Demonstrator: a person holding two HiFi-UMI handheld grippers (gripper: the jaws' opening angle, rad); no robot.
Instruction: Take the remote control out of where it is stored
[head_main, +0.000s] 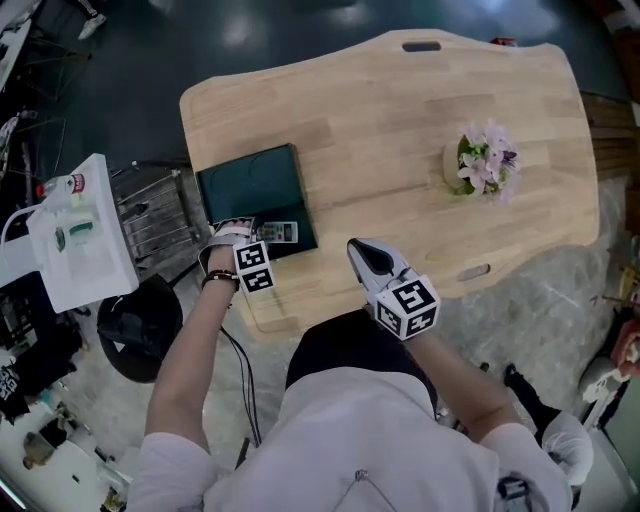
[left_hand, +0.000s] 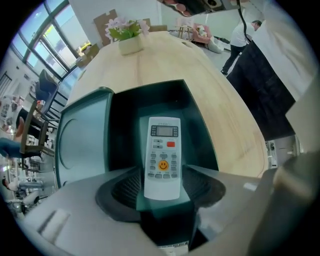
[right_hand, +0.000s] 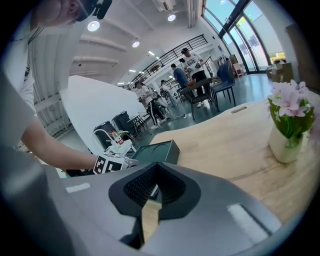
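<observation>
A white remote control (left_hand: 162, 156) with a red button and a yellow smiley key sits between the pads of my left gripper (left_hand: 162, 189), which is shut on its lower end. It hangs over the open dark green box (left_hand: 125, 127), whose lid (left_hand: 82, 140) lies to the left. From the head view, the remote control (head_main: 282, 232) is at the front right corner of the box (head_main: 250, 185), just ahead of the left gripper (head_main: 262, 234). My right gripper (head_main: 364, 252) hovers shut and empty over the table's near edge, to the right of the box (right_hand: 156, 152).
The wooden table (head_main: 400, 110) carries a small vase of pink flowers (head_main: 482, 165) at the right. A white cart (head_main: 75, 235), a metal rack (head_main: 150, 210) and a black stool (head_main: 138, 325) stand left of the table. People (right_hand: 190, 65) stand in the background.
</observation>
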